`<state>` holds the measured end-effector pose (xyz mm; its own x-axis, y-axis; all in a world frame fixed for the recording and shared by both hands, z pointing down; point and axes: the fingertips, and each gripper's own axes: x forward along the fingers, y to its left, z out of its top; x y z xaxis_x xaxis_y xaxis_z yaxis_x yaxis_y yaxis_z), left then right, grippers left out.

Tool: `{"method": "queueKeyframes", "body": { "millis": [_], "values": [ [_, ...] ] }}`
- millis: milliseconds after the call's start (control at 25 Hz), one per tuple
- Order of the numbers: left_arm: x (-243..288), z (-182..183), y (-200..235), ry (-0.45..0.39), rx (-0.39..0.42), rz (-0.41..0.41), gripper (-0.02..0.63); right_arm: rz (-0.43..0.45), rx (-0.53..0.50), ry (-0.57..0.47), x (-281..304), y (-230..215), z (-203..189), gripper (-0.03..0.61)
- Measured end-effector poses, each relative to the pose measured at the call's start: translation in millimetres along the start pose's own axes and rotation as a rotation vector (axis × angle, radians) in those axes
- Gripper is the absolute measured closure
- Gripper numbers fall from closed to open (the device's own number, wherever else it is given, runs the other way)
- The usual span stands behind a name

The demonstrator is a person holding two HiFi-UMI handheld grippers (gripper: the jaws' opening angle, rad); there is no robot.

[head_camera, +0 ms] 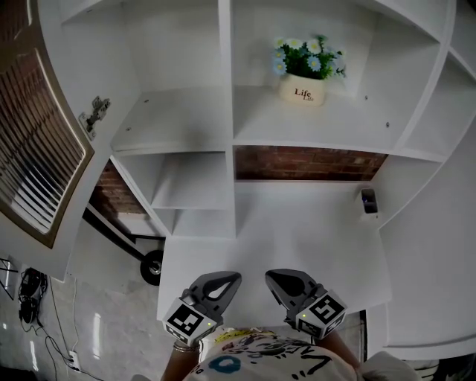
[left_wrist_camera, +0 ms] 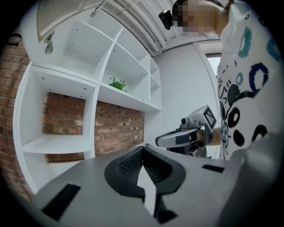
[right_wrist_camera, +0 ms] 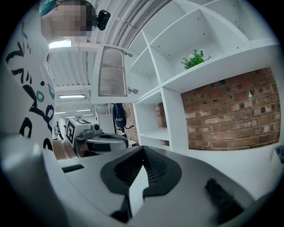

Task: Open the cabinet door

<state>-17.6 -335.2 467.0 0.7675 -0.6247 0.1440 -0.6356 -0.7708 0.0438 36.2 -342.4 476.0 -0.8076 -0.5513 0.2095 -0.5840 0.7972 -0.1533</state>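
The cabinet door (head_camera: pixel 37 149), a white frame with a slatted panel, stands swung wide open at the left of the white shelving, and its hinge (head_camera: pixel 95 113) shows on the cabinet side. The door also shows high up in the left gripper view (left_wrist_camera: pixel 62 13) and in the right gripper view (right_wrist_camera: pixel 112 73). My left gripper (head_camera: pixel 227 279) and right gripper (head_camera: pixel 275 277) hover side by side over the near edge of the white desk (head_camera: pixel 297 223), close to my body and far from the door. Both are shut with nothing between their jaws.
A white pot of flowers (head_camera: pixel 303 89) stands on the upper shelf. A small dark object (head_camera: pixel 368 201) lies at the desk's right back corner. Below left are a cart wheel (head_camera: pixel 152 266) and cables (head_camera: pixel 30 298) on the floor. Brick wall shows behind the shelves.
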Motion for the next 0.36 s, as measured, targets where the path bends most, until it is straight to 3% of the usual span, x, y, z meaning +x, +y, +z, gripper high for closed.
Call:
{"method": "queueKeyframes", "body": {
  "millis": [360],
  "values": [
    [-4, 7, 2, 0.001, 0.0, 0.004, 0.6, 0.023, 0.011, -0.042, 2, 7, 11, 0.552]
  ]
}}
